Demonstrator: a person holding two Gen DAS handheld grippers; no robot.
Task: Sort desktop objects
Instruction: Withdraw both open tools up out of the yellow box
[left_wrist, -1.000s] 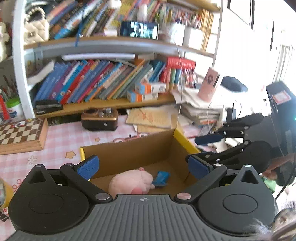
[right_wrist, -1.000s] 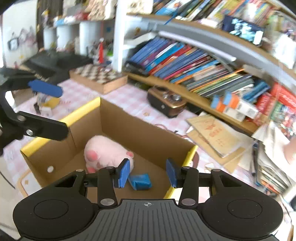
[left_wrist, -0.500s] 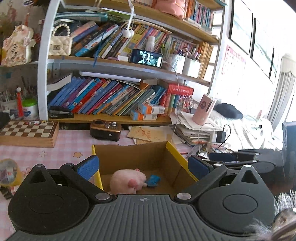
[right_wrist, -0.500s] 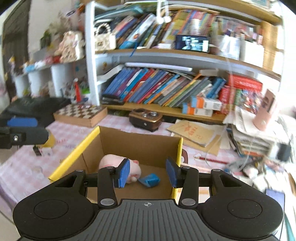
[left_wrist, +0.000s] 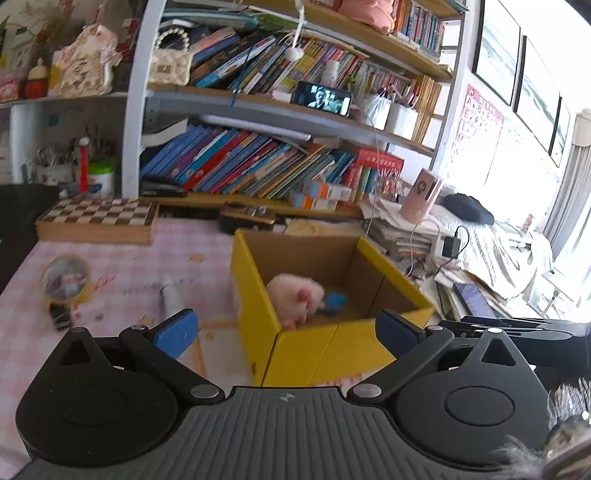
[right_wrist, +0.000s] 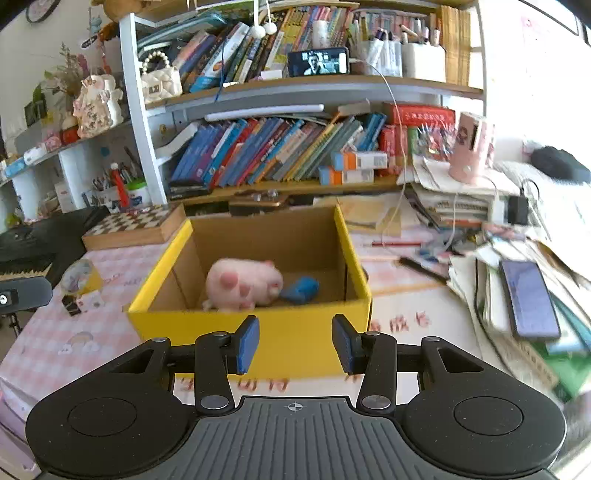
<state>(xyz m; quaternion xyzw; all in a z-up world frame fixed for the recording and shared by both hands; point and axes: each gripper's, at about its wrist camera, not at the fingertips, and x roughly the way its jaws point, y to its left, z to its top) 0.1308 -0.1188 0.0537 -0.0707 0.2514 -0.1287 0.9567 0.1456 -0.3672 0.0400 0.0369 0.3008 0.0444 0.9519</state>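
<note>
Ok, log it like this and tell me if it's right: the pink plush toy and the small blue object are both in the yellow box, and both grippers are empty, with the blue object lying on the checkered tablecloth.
One error: the blue object lies inside the yellow box, beside the pink plush toy, not on the tablecloth. The right wrist view shows it. Both the left gripper and the right gripper are indeed empty.

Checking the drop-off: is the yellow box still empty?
No: a pink plush toy and a small blue object lie on the floor of the yellow box.
</note>
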